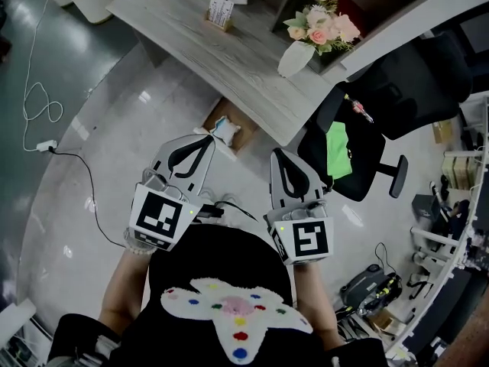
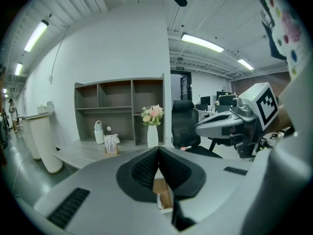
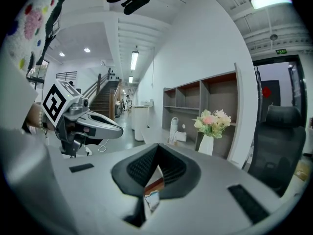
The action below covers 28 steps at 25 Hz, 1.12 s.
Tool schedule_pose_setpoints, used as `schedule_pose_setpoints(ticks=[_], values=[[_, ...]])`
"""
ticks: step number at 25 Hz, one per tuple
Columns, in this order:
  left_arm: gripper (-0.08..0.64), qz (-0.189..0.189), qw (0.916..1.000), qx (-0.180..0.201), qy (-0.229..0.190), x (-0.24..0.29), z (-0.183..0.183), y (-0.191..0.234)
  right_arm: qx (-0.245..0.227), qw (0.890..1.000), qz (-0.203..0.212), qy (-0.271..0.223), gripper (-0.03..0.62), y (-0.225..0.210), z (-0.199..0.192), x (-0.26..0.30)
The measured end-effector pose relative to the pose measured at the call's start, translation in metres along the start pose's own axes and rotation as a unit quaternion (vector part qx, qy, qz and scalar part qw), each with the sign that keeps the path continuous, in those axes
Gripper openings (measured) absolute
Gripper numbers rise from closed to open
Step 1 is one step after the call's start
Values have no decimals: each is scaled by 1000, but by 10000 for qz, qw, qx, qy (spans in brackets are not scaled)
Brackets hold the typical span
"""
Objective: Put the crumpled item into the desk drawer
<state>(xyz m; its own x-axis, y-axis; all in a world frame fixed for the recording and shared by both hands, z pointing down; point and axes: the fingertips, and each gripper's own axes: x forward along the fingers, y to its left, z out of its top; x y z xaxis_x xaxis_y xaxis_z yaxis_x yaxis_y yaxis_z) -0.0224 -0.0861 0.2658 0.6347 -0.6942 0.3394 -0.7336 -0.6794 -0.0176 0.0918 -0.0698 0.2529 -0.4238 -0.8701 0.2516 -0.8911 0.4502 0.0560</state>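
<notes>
A white and blue crumpled item (image 1: pixel 224 129) lies in a brown open drawer (image 1: pixel 235 136) low at the front of the grey wooden desk (image 1: pixel 229 60). My left gripper (image 1: pixel 208 134) is shut and empty, its tip just left of the drawer in the head view. My right gripper (image 1: pixel 276 152) is also shut and empty, a little right of the drawer. In the left gripper view, the drawer (image 2: pixel 162 190) and the item (image 2: pixel 160 201) show through the gap below the shut left gripper (image 2: pixel 158 148). The right gripper view shows the item (image 3: pixel 151 199) below the shut right gripper (image 3: pixel 157 146).
A white vase of flowers (image 1: pixel 298 56) and a small card holder (image 1: pixel 220 10) stand on the desk. A black office chair (image 1: pixel 359 144) with a green thing on its seat stands right of the drawer. A white cable (image 1: pixel 38 113) runs over the floor at left.
</notes>
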Motion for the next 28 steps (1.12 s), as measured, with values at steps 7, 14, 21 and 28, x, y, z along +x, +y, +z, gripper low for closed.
schedule_pose_setpoints(ticks=[7, 14, 21, 28], values=[[12, -67, 10000, 54, -23, 1, 2, -8, -17, 10000, -26, -28, 5, 0, 1, -5], [12, -117, 9999, 22, -3, 2, 0, -15, -72, 10000, 8, -17, 4, 1, 1, -6], [12, -72, 10000, 15, 27, -2, -2, -17, -111, 9999, 70, -17, 4, 5, 0, -7], [12, -38, 10000, 3, 50, -4, -5, -16, -131, 9998, 131, 28, 3, 10, -1, -6]])
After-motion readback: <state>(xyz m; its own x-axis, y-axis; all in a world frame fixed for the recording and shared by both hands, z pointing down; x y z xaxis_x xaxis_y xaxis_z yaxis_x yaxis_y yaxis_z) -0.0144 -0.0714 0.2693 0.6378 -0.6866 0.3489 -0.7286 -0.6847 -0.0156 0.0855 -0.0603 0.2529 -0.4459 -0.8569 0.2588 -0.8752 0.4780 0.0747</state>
